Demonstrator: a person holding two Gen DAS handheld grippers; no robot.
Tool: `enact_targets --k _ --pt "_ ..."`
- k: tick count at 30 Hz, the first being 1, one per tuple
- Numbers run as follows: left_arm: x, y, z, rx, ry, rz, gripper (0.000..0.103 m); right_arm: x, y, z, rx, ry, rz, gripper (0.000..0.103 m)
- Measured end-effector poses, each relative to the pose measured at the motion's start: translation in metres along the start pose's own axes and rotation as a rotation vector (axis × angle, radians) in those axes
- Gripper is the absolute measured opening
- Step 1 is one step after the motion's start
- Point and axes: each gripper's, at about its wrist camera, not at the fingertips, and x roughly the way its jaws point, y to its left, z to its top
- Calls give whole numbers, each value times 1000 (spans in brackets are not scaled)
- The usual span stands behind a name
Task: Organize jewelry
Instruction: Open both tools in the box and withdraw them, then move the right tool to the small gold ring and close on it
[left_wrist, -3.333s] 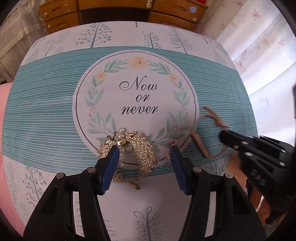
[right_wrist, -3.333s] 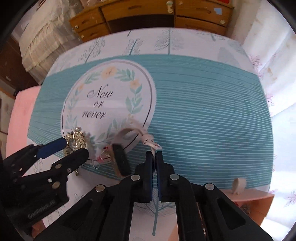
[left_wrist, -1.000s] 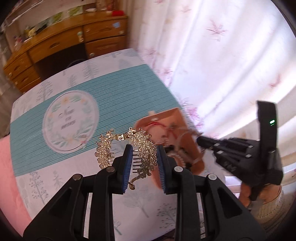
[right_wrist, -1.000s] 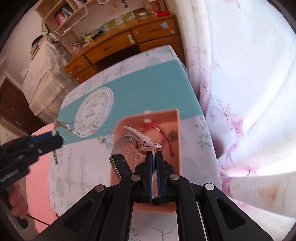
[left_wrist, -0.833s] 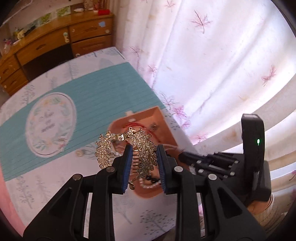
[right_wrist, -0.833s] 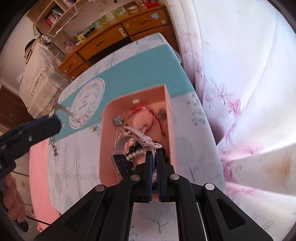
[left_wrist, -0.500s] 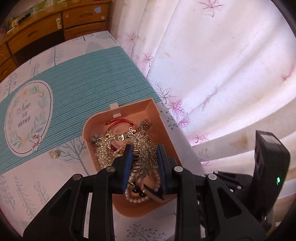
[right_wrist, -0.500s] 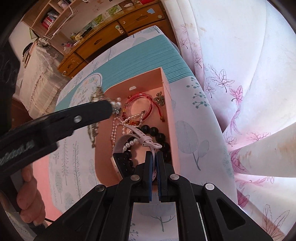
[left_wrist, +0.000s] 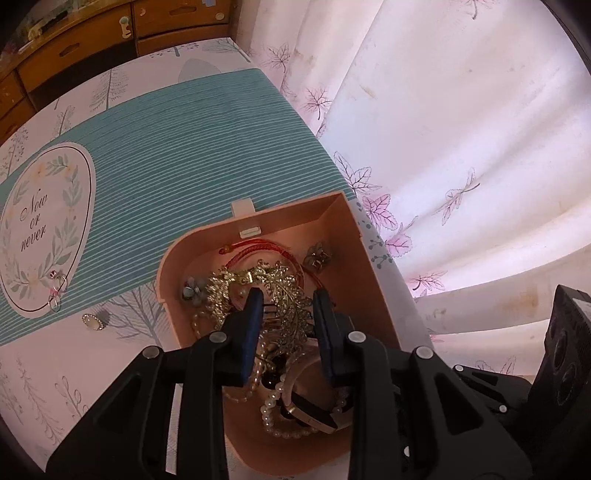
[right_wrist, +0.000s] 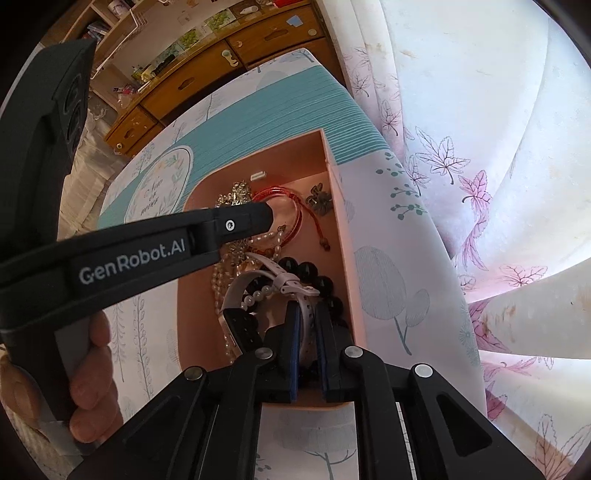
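While our left claw (left_wrist: 287, 310) pinches the gold hairpiece (left_wrist: 284, 295) inside the pink box (left_wrist: 373, 280), our right claw (right_wrist: 305, 321) sits loosely spread around the watch strap (right_wrist: 305, 306).

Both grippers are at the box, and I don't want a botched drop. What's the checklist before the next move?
1. Left gripper over the pink box: ok.
2. Gold leaf comb sits between the left pads above the box contents: ok.
3. Watch body inside the box: ok.
4. Right gripper released the watch strap: cannot tell. The jaws stand slightly apart with the strap between them.
5. Clearance between the two grippers: cannot tell. The left finger crosses over the box in the right wrist view.
6. All jewelry collected: not ok. A ring and small earrings lie on the tablecloth.
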Motion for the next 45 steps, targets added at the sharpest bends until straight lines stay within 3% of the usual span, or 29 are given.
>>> enact_targets --k 3,12,17,22,27,34,36,39,41,45 --pt "-1 0 0 6 -3 2 26 -3 -3 0 4 -7 16 15" --pt "-35 4 -5 15 -51 0 28 -21 4 1 -26 -60 6 16" --pt "-70 18 -16 7 -124 16 43 -30 12 1 -54 -72 7 16" --pt "-102 42 -45 19 -185 77 43 -38 21 -6 -87 -73 19 16" --pt "-125 87 -92 -48 -226 164 43 -42 37 -15 -137 -72 33 16" --pt "-142 160 -149 -212 -228 266 43 -39 83 -20 -247 -50 78 17" --pt "-144 174 -157 -241 -227 271 43 -36 103 -17 -295 -46 91 24" --pt "-143 191 -157 -266 -224 282 45 -30 130 -9 -348 -56 96 33" --pt "-140 198 -153 -273 -223 280 53 -24 149 -2 -382 -56 98 33" --pt "-128 206 -139 -258 -205 258 60 -1 184 14 -448 -36 101 34"
